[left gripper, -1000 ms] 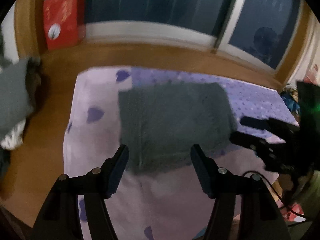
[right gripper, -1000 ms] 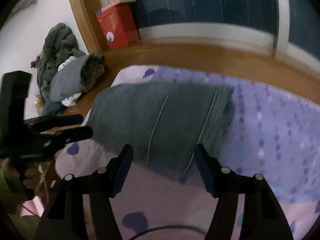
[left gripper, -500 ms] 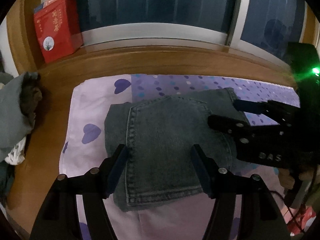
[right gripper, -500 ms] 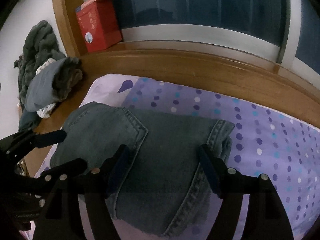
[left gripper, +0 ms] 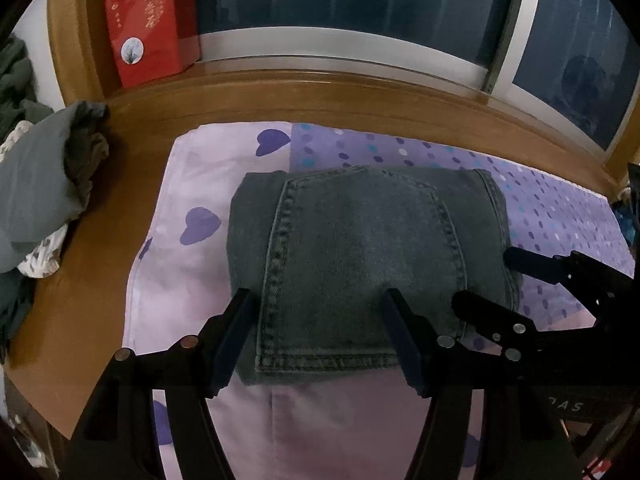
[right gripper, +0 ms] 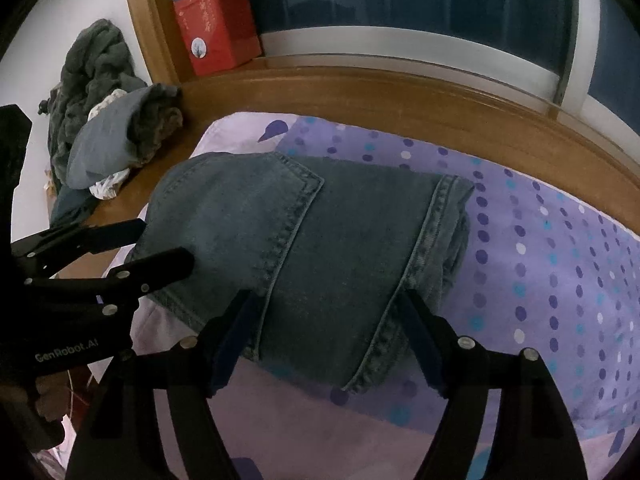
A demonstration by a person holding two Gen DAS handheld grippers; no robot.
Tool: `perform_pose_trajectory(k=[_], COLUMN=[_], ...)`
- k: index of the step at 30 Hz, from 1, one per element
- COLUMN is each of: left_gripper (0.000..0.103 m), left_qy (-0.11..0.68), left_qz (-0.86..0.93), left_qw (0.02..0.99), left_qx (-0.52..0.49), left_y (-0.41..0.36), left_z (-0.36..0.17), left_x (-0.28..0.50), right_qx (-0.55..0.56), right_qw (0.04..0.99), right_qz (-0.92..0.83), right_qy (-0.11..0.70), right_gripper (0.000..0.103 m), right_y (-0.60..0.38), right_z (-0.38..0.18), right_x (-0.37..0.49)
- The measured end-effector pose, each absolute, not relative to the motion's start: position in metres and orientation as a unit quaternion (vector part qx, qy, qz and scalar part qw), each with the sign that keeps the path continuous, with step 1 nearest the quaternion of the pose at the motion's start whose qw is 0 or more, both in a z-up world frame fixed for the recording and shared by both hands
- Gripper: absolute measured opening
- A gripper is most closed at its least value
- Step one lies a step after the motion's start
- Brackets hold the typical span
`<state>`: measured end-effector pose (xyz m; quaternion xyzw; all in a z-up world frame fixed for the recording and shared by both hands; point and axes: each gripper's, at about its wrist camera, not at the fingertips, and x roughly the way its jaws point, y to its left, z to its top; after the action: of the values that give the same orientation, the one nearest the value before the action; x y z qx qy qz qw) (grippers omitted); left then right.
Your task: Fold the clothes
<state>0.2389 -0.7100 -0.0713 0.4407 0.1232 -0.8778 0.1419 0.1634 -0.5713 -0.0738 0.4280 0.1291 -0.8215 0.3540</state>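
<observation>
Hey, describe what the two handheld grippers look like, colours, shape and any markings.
Both are matte black with two long angular fingers lined with dark blue pads and dotted with silver rivets. The left gripper body carries white "GenRobot.AI" lettering. The right gripper shows partial pale letters, "DAS". No sleeves are visible.

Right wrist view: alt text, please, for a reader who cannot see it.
Folded jeans lie pocket-up on a purple dotted sheet, framed by the open right tongs held just over their near edge. The open left tongs reach in from the left; a clothes pile and red box sit behind.
</observation>
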Motion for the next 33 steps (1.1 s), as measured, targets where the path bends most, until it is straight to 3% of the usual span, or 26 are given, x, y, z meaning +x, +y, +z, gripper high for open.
perform_pose_trajectory(k=[14, 17, 33], left_gripper=[0.067, 0.067, 0.067], left_qy=[0.133, 0.139, 0.159], left_qz=[-0.875, -0.871, -0.858], left_qw=[0.159, 0.165, 0.177], left_qx=[0.438, 0.442, 0.456], left_y=[-0.707, -0.704, -0.668], left_z=[-0.062, -0.063, -0.053], left_x=[0.246, 0.249, 0.274], right_qx=[0.431, 0.430, 0.429], right_qw=[0.366, 0.365, 0.379], right_qz=[-0.813, -0.812, -0.814], right_qy=[0.137, 0.152, 0.100], right_gripper=[0.075, 0.080, 0.081], right_y=[-0.563, -0.568, -0.517], right_z=[-0.081, -0.089, -0.055], right_x=[0.182, 0.184, 0.197])
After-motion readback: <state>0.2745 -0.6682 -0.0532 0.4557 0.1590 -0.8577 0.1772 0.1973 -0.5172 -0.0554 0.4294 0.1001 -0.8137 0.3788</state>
